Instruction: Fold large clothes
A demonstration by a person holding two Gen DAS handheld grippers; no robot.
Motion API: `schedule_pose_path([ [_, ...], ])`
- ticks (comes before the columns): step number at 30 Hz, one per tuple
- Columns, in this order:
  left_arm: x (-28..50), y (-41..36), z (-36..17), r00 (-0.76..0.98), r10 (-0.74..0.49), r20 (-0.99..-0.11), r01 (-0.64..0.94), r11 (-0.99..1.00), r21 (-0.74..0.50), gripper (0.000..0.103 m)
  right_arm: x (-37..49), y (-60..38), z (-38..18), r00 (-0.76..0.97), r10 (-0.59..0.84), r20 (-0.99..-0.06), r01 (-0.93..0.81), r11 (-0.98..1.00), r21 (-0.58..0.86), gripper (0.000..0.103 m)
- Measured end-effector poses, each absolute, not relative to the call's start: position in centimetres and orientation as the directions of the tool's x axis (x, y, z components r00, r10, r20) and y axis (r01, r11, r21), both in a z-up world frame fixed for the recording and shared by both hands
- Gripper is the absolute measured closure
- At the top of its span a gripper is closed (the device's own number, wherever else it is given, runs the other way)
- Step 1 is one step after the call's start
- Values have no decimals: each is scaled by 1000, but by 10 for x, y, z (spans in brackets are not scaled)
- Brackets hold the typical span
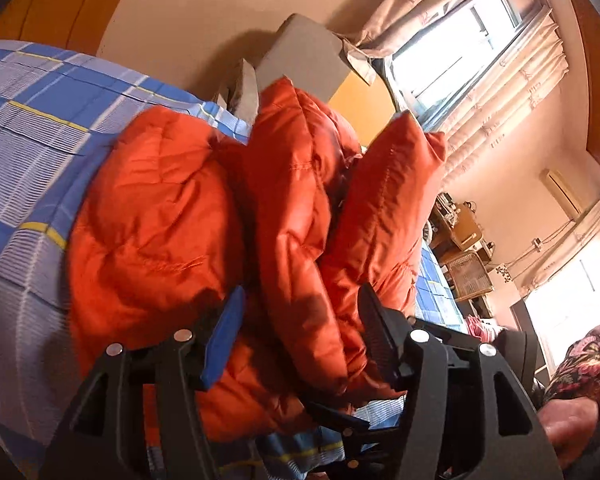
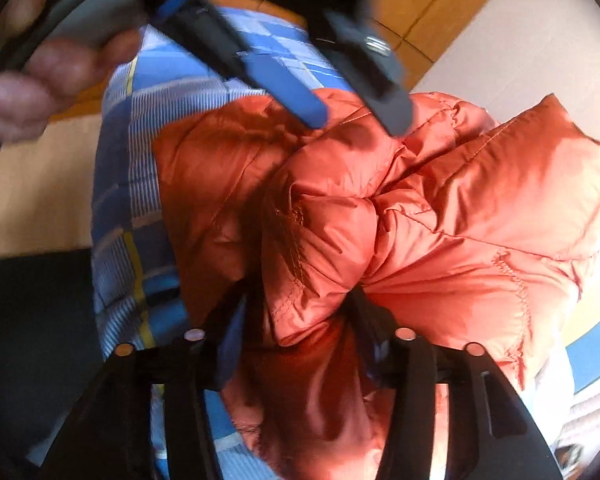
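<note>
**Orange padded jacket bunched on the checked bed sheet, both grippers at it**

Lying in a thick heap on the blue checked sheet point(image 1: 40, 128): an orange padded jacket point(image 1: 160, 216), quilted, shiny, folded over itself in several puffy layers. Near the middle of the left wrist view, with sheet showing on the left and a little below. One padded part standing up like a wing toward the window point(image 1: 460, 40) side.

Left gripper point(image 1: 300, 340): jaws spread wide, one blue pad on the left, one black ribbed pad on the right. Between them, a fold of the jacket, but not pinched; hard to tell whether the pads touch the fabric. Also seen in the right wrist view, at the top, as the left gripper point(image 2: 356, 116) just over the upper edge of the jacket, with a hand point(image 2: 44, 84) gripping its handle.

Right gripper point(image 2: 300, 316): jaws around a thick roll of the jacket, fabric pressed between them and bulging out in front. Holding the jacket, fingertips mostly hidden by the cloth.

Behind the heap in the left wrist view: a grey box point(image 1: 304, 56) against the pale wall, curtains point(image 1: 512, 92) beside the bright window, a wicker basket point(image 1: 468, 276) far on the right. In the lower right corner, a floral sleeve point(image 1: 584, 368).
</note>
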State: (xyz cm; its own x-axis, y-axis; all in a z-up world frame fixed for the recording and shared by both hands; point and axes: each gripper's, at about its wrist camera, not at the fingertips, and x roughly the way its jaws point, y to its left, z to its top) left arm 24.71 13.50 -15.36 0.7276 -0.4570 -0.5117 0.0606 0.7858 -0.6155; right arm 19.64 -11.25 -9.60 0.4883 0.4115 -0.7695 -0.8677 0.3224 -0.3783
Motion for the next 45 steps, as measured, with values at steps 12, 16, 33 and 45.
schedule_pose_path([
  [12, 219, 150, -153, 739, -414, -532, 30, 809, -588, 45, 181, -92, -115, 506, 403, -763, -860, 304, -409, 28],
  [16, 210, 151, -157, 728, -369, -578, 13, 851, -526, 45, 173, -78, -126, 484, 403, -777, -872, 296, -390, 11],
  [33, 170, 165, -157, 754, -172, -634, -131, 907, -401, 43, 161, -76, -64, 874, 89, -478, -443, 549, -709, 43],
  [45, 175, 150, -165, 740, -253, -624, -71, 892, -446, 41, 215, -170, -29, 848, -377, -374, 109, 813, -573, 53],
])
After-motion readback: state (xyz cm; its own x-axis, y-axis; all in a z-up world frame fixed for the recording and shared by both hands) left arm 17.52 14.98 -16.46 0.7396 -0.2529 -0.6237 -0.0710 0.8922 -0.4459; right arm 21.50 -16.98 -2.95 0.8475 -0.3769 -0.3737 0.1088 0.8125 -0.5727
